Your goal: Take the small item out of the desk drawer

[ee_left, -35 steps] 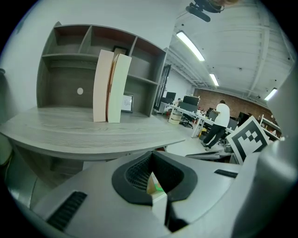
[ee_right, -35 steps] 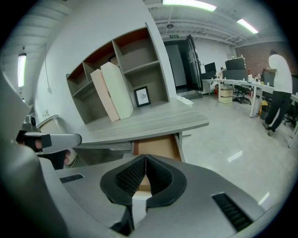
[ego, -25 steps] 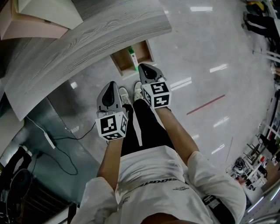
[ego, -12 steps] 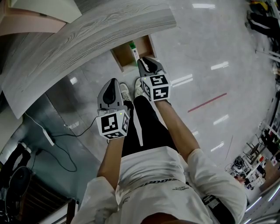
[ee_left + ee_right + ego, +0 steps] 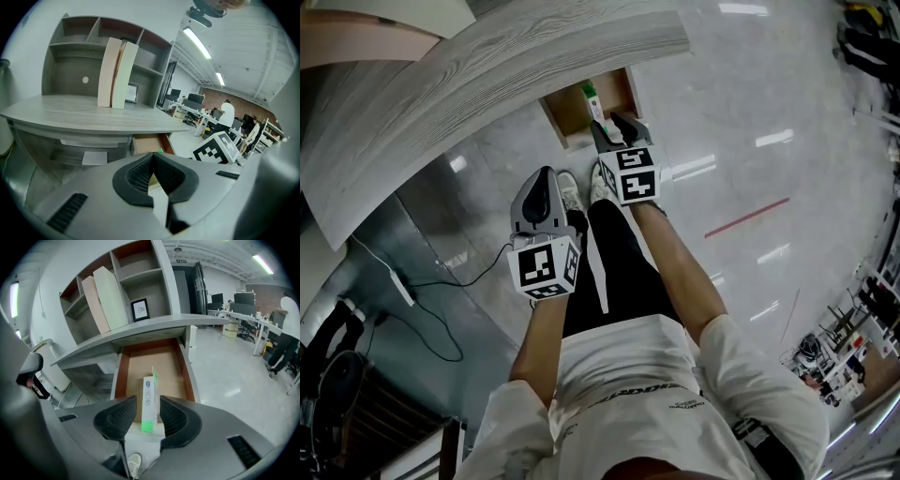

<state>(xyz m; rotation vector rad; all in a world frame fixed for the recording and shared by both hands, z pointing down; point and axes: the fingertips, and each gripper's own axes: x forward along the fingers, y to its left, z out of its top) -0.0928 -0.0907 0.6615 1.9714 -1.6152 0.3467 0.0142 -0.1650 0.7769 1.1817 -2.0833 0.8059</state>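
The wooden desk drawer [image 5: 617,92] stands pulled out from under the grey desk top [image 5: 487,84]. A small white box with a green end [image 5: 593,101] lies lengthwise in it. My right gripper [image 5: 607,125] hangs over the drawer's front edge. In the right gripper view its jaws are opening and the box [image 5: 149,401] shows between the pads [image 5: 123,417] without touching either. Left of it and nearer to me, my left gripper [image 5: 544,178] is held over the floor. Its jaws meet at the tips [image 5: 151,158] with nothing in them.
Two upright binders [image 5: 117,72] stand on the desk under a grey shelf unit [image 5: 140,268] with a small framed picture [image 5: 139,309]. The person's legs and white shoes [image 5: 572,197] are below the grippers. A cable [image 5: 441,300] trails on the glossy floor at left.
My right gripper has moved forward from above the shoes to the drawer's front edge. The left gripper has hardly moved.
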